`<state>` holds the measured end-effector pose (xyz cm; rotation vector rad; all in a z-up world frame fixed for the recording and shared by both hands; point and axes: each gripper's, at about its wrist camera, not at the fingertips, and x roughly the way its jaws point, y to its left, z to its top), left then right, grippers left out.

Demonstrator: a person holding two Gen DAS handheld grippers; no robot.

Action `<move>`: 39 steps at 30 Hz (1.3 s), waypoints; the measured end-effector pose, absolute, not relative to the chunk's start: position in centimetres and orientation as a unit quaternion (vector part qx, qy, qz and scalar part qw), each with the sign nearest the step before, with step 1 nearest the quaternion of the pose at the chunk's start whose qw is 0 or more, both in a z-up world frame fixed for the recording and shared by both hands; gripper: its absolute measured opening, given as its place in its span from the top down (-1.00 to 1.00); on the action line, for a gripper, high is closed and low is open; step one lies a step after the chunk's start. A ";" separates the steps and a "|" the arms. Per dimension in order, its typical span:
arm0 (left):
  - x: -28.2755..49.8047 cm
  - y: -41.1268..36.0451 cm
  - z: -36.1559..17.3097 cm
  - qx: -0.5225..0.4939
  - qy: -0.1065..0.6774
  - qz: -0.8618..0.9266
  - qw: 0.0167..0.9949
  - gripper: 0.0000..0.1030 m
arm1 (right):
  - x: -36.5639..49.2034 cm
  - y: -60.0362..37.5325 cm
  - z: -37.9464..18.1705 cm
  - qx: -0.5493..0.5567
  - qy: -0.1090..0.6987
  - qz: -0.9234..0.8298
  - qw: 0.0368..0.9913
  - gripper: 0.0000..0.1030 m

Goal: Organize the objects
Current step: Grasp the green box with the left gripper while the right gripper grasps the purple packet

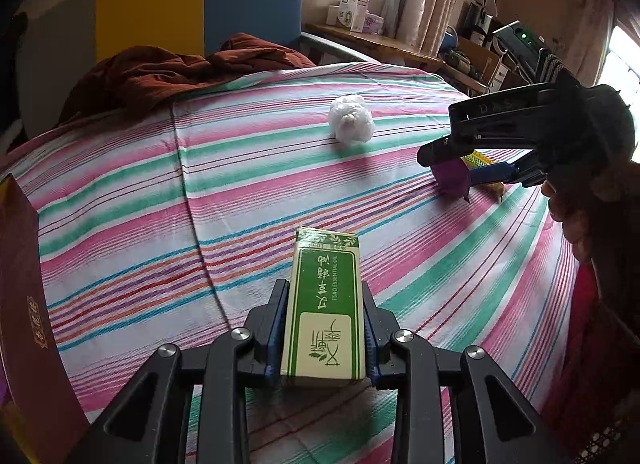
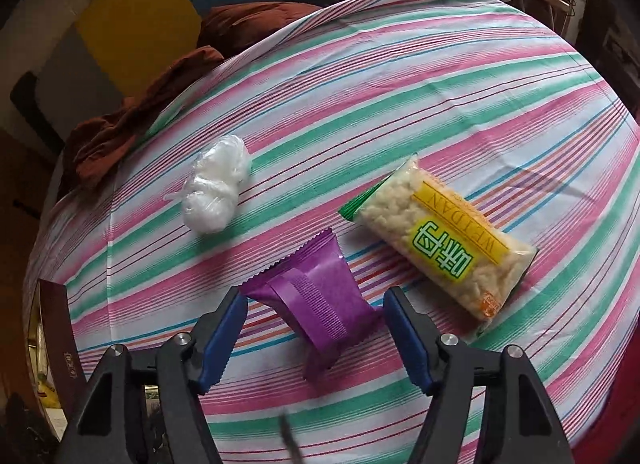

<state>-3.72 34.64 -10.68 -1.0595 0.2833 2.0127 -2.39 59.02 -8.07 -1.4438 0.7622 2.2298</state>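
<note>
Gripping a green-and-cream essential-oil box between their blue pads, the left tongs were closed on its two long sides, holding it lengthwise above the striped bedsheet. The box's printed face pointed up, its far end sticking out past the fingertips.

The right tongs stood wide apart, holding nothing, with a purple snack packet lying between the two fingers. Whether either pad touched the packet could not be told; a gap showed on both sides. In the left wrist view the same right tongs reached in from the right, low over that purple packet.

Taking the purple packet as the landmark: a clear pack of pale puffed snack with a yellow and green label lay just to its right, apart from it, slanted on the sheet. A white bundle wrapped in clear plastic sat beyond it to the left, well apart. A rumpled brown cloth lay farther off past the bundle at the bed's far edge. A dark maroon box stood at the sheet's left edge, far left of the packet.
</note>
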 end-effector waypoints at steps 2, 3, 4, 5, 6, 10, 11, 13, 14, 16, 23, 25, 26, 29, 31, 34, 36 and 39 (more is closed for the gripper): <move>-3.7 34.6 -10.7 -0.422 0.110 0.800 0.413 0.35 | -2.6 59.0 -7.9 -0.515 0.264 0.793 0.190 -0.39; -3.7 34.5 -10.7 -0.422 0.109 0.800 0.413 0.35 | -2.6 58.8 -7.9 -0.516 0.260 0.794 0.191 -0.39; -3.7 34.5 -10.7 -0.422 0.110 0.800 0.413 0.35 | -2.7 58.7 -7.9 -0.517 0.254 0.794 0.191 -0.39; -3.7 34.6 -10.7 -0.422 0.110 0.800 0.413 0.35 | -2.9 58.6 -8.0 -0.518 0.251 0.795 0.192 -0.39; -3.7 34.5 -10.7 -0.421 0.111 0.801 0.412 0.35 | -3.0 58.6 -8.0 -0.519 0.247 0.796 0.192 -0.39; -3.7 34.5 -10.7 -0.420 0.110 0.801 0.412 0.35 | -3.1 58.4 -8.1 -0.521 0.240 0.796 0.191 -0.38; -3.7 34.6 -10.7 -0.420 0.111 0.801 0.412 0.35 | -3.3 58.3 -8.1 -0.522 0.242 0.796 0.188 -0.39; -3.5 34.5 -10.7 -0.419 0.111 0.802 0.412 0.35 | -3.2 58.4 -8.1 -0.523 0.254 0.794 0.174 -0.41; -3.5 34.5 -10.7 -0.419 0.111 0.802 0.412 0.35 | -3.2 58.3 -8.2 -0.526 0.254 0.793 0.174 -0.41; -3.6 34.5 -10.7 -0.420 0.110 0.801 0.412 0.35 | -3.2 58.3 -8.3 -0.528 0.248 0.791 0.181 -0.41; -3.6 34.6 -10.8 -0.420 0.106 0.801 0.412 0.35 | -3.2 58.4 -8.4 -0.531 0.243 0.790 0.187 -0.41; -3.7 34.6 -10.8 -0.420 0.104 0.801 0.412 0.35 | -3.2 58.4 -8.4 -0.530 0.241 0.791 0.189 -0.41; -3.7 34.6 -10.8 -0.420 0.104 0.801 0.412 0.35 | -3.3 58.3 -8.4 -0.530 0.239 0.791 0.191 -0.41; -3.7 34.6 -10.8 -0.420 0.104 0.801 0.412 0.35 | -3.4 57.6 -8.2 -0.527 0.222 0.798 0.191 -0.03; -3.7 34.6 -10.8 -0.420 0.105 0.802 0.412 0.35 | -3.7 57.1 -8.3 -0.529 0.209 0.801 0.187 0.22; -3.8 34.5 -10.8 -0.419 0.107 0.802 0.412 0.35 | -4.0 56.4 -8.5 -0.536 0.193 0.801 0.184 0.31; -3.8 34.5 -10.8 -0.418 0.107 0.803 0.411 0.35 | -4.0 56.4 -8.4 -0.533 0.193 0.803 0.182 0.32; -3.7 34.7 -10.7 -0.416 0.114 0.804 0.410 0.38 | -3.9 56.2 -8.3 -0.528 0.195 0.807 0.176 0.33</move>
